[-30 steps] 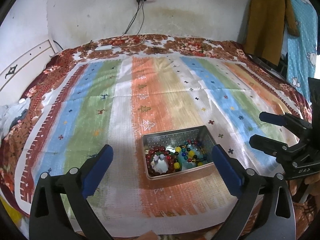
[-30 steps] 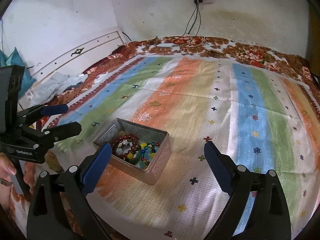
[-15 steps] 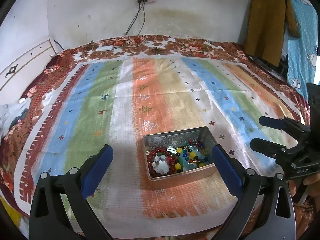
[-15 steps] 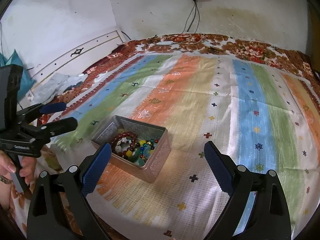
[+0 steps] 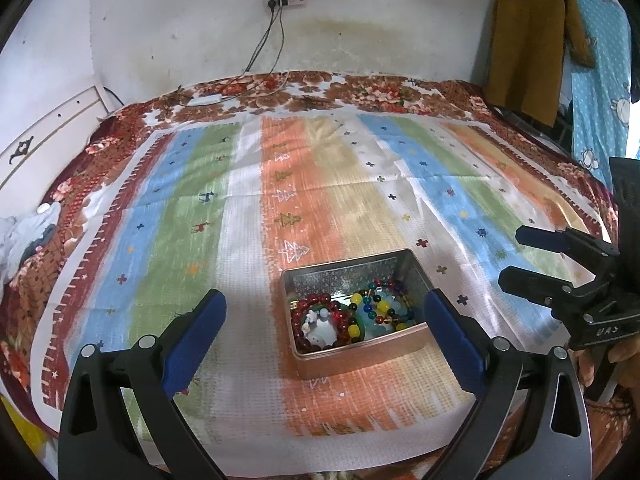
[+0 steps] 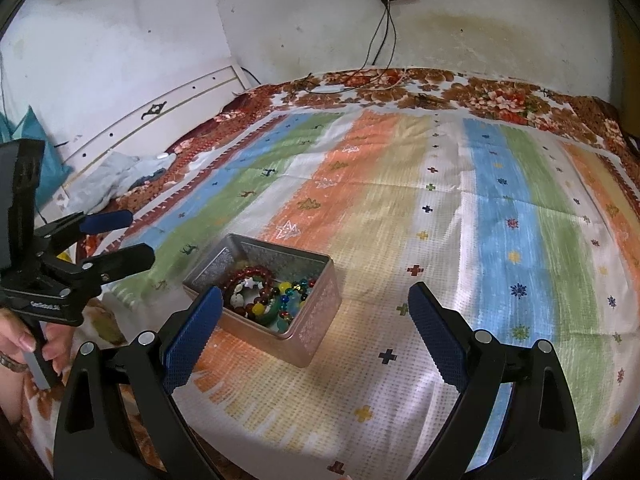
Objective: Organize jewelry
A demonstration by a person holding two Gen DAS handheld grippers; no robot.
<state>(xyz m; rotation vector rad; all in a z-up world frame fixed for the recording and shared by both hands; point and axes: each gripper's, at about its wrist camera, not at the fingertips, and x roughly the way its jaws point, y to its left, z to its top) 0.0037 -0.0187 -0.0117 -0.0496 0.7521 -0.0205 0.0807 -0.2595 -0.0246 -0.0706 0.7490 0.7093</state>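
Observation:
An open metal tin (image 5: 394, 350) (image 6: 316, 332) sits on the striped bedspread near the bed's front edge. It holds a dark red bead bracelet (image 5: 304, 312) (image 6: 256, 272), a white charm (image 5: 322, 330) and multicoloured bead strands (image 5: 380, 310) (image 6: 290, 292). My left gripper (image 5: 324, 304) is open and empty, above and just in front of the tin. My right gripper (image 6: 312, 300) is open and empty, to the right of the tin, and also shows in the left wrist view (image 5: 516, 258). The left gripper shows in the right wrist view (image 6: 128, 236).
The striped cloth (image 5: 320, 184) covers a floral bedspread (image 5: 360, 88). A power strip with hanging cables (image 5: 286, 0) is on the back wall. A white headboard (image 6: 160, 120) and crumpled clothes (image 6: 116, 176) are at the left; hanging clothes (image 5: 532, 36) at the right.
Both grippers have drifted slightly; the tin sits a little lower in the left wrist view and the right gripper has moved a bit nearer. Jaws stay open.

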